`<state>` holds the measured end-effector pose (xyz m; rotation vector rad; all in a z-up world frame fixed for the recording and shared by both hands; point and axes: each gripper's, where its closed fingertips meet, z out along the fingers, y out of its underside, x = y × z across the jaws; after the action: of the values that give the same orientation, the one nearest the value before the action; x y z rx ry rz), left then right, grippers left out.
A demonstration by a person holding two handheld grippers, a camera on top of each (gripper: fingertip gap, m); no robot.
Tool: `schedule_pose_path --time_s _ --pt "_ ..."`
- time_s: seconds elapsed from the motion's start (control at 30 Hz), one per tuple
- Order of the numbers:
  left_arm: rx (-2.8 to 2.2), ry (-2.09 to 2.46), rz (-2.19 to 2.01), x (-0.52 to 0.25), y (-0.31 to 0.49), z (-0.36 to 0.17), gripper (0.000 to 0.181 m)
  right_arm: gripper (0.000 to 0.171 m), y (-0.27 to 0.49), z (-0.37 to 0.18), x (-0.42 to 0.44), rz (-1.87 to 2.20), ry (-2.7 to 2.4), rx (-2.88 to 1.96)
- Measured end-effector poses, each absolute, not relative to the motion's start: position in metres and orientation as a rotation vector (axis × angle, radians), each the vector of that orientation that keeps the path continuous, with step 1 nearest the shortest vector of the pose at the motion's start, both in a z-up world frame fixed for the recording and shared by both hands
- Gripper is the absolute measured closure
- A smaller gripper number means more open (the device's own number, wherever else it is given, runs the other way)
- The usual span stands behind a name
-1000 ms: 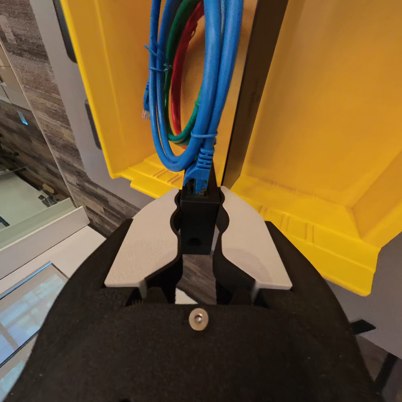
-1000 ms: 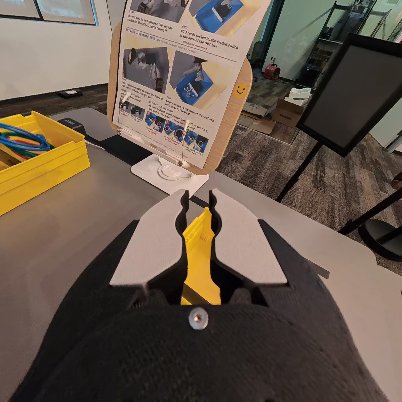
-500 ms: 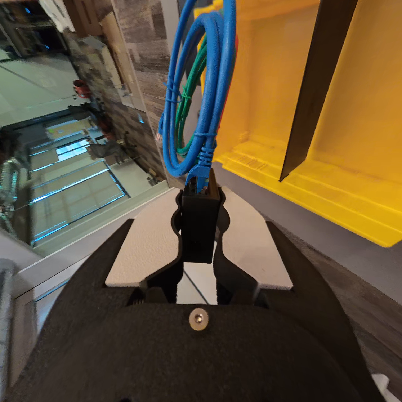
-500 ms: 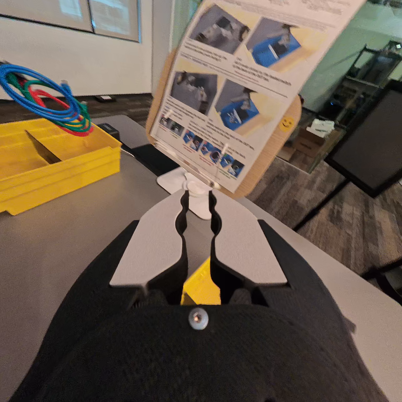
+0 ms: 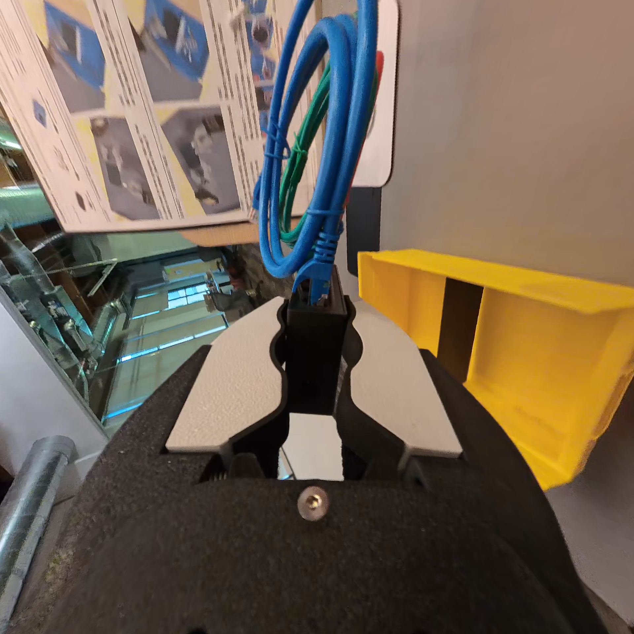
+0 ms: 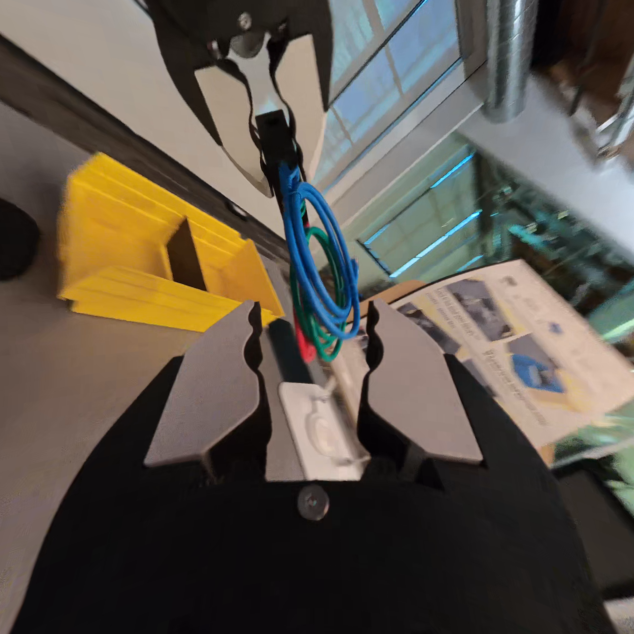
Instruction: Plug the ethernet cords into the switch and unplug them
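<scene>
Left wrist view shows the left hand-held gripper [image 5: 314, 329] pinching the switch [image 5: 314, 356] with the blue cord [image 5: 322, 264] seemingly plugged in, while the right hand-held gripper [image 6: 310, 320], spread empty, must next seize that plug to unplug.

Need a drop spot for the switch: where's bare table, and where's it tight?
Bare grey table lies in front of the yellow bin, on the side away from the instruction sheet. It is crowded ahead of the open right gripper: the white stand base, the sheet, and the cord coils hanging from the switch in the left gripper.

Office: glass partitions [image 5: 164, 326]; instruction sheet [image 5: 137, 113]
</scene>
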<state>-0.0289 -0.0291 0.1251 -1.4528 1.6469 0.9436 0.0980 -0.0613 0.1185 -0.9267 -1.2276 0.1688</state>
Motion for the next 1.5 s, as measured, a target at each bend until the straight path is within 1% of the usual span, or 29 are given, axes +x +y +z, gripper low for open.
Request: schedule_pose_path --time_s 0.1,0.23,0.3,0.37,0.43,0.47,0.63,0.8,0.97,1.1,1.2,1.3,1.33,1.37,1.4,1.43,1.5 --pt "-1.387 1.667 0.938 -0.001 -0.034 0.120 0.152 0.112 -0.059 0.117 0.096 -0.080 -1.219 -0.849" --pt "-1.327 1.679 0.922 0.023 -0.040 0.117 0.152 0.113 -0.043 0.103 0.099 -0.188 -1.269 -0.928" --pt "-1.291 1.689 0.924 0.032 -0.042 0.116 0.152 0.120 -0.033 0.099 0.105 -0.271 -1.272 -0.960" --pt "-1.244 1.696 0.950 0.038 -0.045 0.116 0.152 0.134 -0.029 0.093 0.107 -0.313 -1.306 -0.978" --pt "-1.199 1.686 0.984 0.043 -0.046 0.117 0.152 0.154 -0.028 0.087 0.107 -0.361 -1.338 -0.973" --pt "-1.176 1.680 0.999 0.044 -0.046 0.119 0.152 0.157 -0.028 0.086 0.108 -0.390 -1.353 -0.962" --pt "-1.086 1.632 1.008 0.047 -0.047 0.119 0.151 0.158 -0.029 0.092 0.114 -0.456 -1.346 -0.948" --pt "-1.029 1.520 0.982 0.045 -0.048 0.125 0.145 0.159 -0.033 0.097 0.117 -0.479 -1.343 -0.962" --pt "-1.104 1.437 0.953 0.032 -0.040 0.119 0.127 0.159 -0.032 0.097 0.118 -0.580 -1.358 -0.935" --pt "-1.090 1.422 0.961 0.030 -0.035 0.108 0.122 0.159 -0.032 0.096 0.117 -0.658 -1.366 -0.900" --pt "-1.136 1.420 0.926 0.030 -0.029 0.090 0.119 0.159 -0.033 0.096 0.117 -0.679 -1.367 -0.887" --pt "-1.137 1.409 0.917 0.032 -0.022 0.077 0.106 0.159 -0.033 0.096 0.118 -0.705 -1.371 -0.876" --pt "-1.156 1.413 0.888 0.033 -0.021 0.071 0.104 0.159 -0.032 0.095 0.118 -0.722 -1.376 -0.874" --pt "-1.163 1.395 0.863 0.034 -0.020 0.069 0.106 0.159 -0.031 0.094 0.119 -0.734 -1.381 -0.868" --pt "-1.144 1.373 0.854 0.036 -0.020 0.071 0.111 0.159 -0.031 0.093 0.119 -0.739 -1.387 -0.861" --pt "-1.113 1.361 0.865 0.036 -0.019 0.073 0.120 0.159 -0.030 0.092 0.118 -0.740 -1.393 -0.853" --pt "-1.048 1.328 0.918 0.034 -0.017 0.080 0.143 0.159 -0.030 0.090 0.117 -0.739 -1.403 -0.839"
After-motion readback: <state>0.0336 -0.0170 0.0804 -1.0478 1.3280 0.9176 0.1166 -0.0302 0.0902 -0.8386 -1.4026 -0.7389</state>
